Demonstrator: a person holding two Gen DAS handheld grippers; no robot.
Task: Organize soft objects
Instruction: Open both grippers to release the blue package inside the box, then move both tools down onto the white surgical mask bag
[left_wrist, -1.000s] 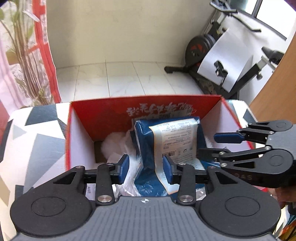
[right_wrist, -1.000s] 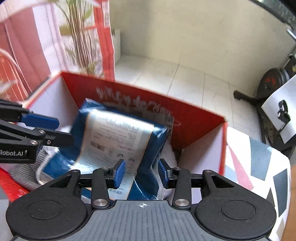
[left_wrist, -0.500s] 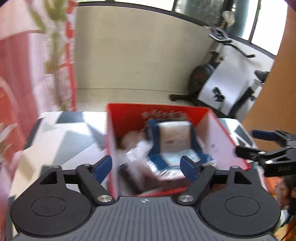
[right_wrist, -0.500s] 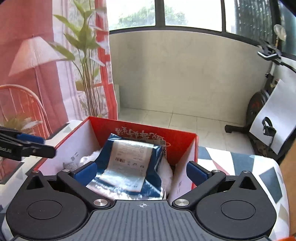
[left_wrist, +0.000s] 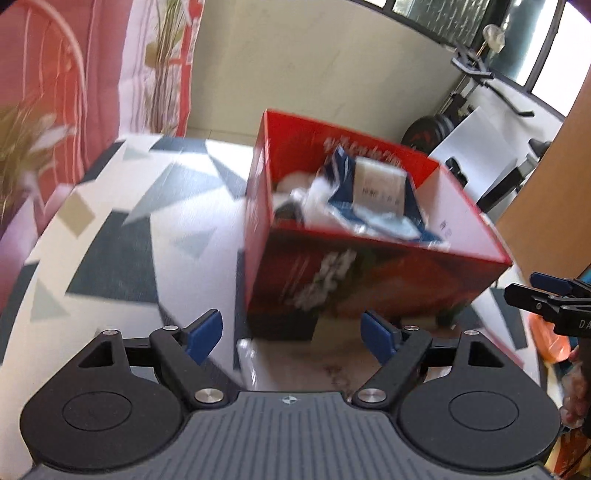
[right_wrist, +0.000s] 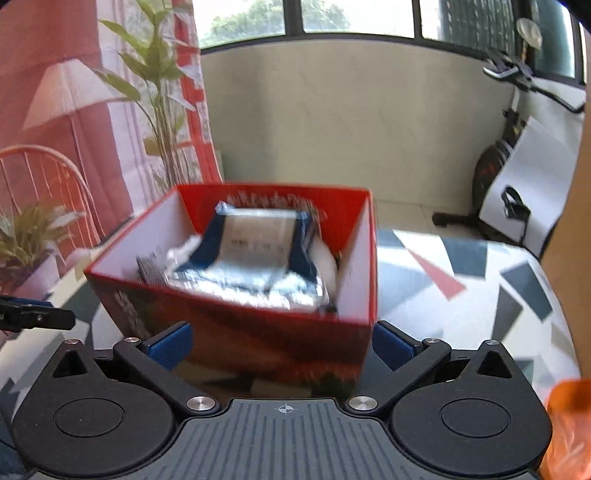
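Note:
A red cardboard box (left_wrist: 369, 280) (right_wrist: 258, 332) stands on the patterned table. Inside it lies a blue and white plastic package (left_wrist: 376, 195) (right_wrist: 258, 251) on top of white soft items (left_wrist: 295, 184). My left gripper (left_wrist: 293, 334) is open and empty, pulled back in front of the box's near left corner. My right gripper (right_wrist: 282, 345) is open and empty, close in front of the box's near wall. The right gripper's fingers (left_wrist: 543, 295) show at the right edge of the left wrist view; the left gripper's fingers (right_wrist: 33, 317) show at the left edge of the right wrist view.
The table (left_wrist: 122, 229) (right_wrist: 461, 295) has a geometric patterned cloth. An exercise bike (right_wrist: 517, 177) and a white sheet stand at the back right. A plant (right_wrist: 155, 92) and red curtain are at the left. An orange object (right_wrist: 569, 424) sits at the lower right.
Both grippers opened, let go of the blue and white package inside the box, and pulled back out of the box toward me.

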